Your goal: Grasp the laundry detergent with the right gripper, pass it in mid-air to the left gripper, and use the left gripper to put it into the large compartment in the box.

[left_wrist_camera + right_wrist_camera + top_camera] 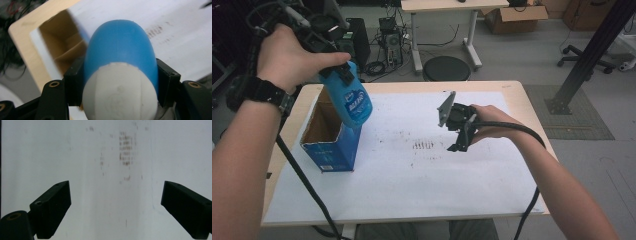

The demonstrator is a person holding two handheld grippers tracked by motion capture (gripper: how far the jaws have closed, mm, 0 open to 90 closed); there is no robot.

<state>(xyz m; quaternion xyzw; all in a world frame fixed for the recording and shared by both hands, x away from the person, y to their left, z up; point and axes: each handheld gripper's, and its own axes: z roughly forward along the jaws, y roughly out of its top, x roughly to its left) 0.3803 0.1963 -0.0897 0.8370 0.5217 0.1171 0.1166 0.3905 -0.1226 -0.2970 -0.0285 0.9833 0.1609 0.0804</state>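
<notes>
A blue plastic bottle (353, 101) with a white label hangs tilted above the open top of a blue cardboard box (328, 150) at the left of the table. My left gripper (343, 74) is shut on the bottle's upper end. In the left gripper view the bottle (121, 47) sits tight between both jaws of my left gripper (120, 80), its white end nearest the camera, and the box's brown inside (65, 45) lies beyond it. My right gripper (459, 142) hovers over the middle of the white sheet (412, 185); it (115, 202) is open with nothing between its jaws.
The wooden table (512, 90) carries the white sheet, which has dark smudges (424, 145) near its middle. Beyond the far edge stand a round black stool (446, 68), computer cases and cables on the floor. A black strut (592, 50) slants at the right.
</notes>
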